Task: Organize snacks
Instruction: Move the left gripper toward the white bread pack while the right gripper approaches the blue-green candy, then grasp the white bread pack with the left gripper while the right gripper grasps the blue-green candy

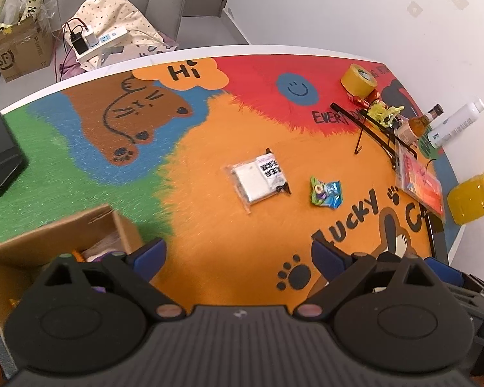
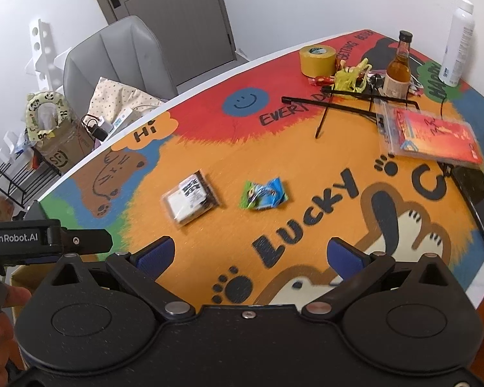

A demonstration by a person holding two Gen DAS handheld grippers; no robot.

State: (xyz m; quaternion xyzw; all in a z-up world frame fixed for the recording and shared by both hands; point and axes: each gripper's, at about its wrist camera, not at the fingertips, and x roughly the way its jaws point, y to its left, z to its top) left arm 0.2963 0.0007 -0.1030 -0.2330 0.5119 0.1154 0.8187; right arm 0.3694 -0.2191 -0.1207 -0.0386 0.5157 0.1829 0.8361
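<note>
Now hovering over the desk (image 1: 209, 135): left gripper (image 1: 238, 258) jaws spread wide, empty; right gripper (image 2: 251, 254) likewise. Clear snack pack (image 1: 258, 180) flat mid-desk, green-blue candy wrapper (image 1: 326, 191) just beside it; cardboard box (image 1: 48, 245) well apart.

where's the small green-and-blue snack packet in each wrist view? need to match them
Left wrist: the small green-and-blue crinkled snack packet lies right of centre on the orange part of the mat, right of the clear plastic packet with a white-and-black label.
Right wrist: the same packet lies at centre, again right of that clear packet.
Shared landmark: the black "Lucky" lettering nearby.
</note>
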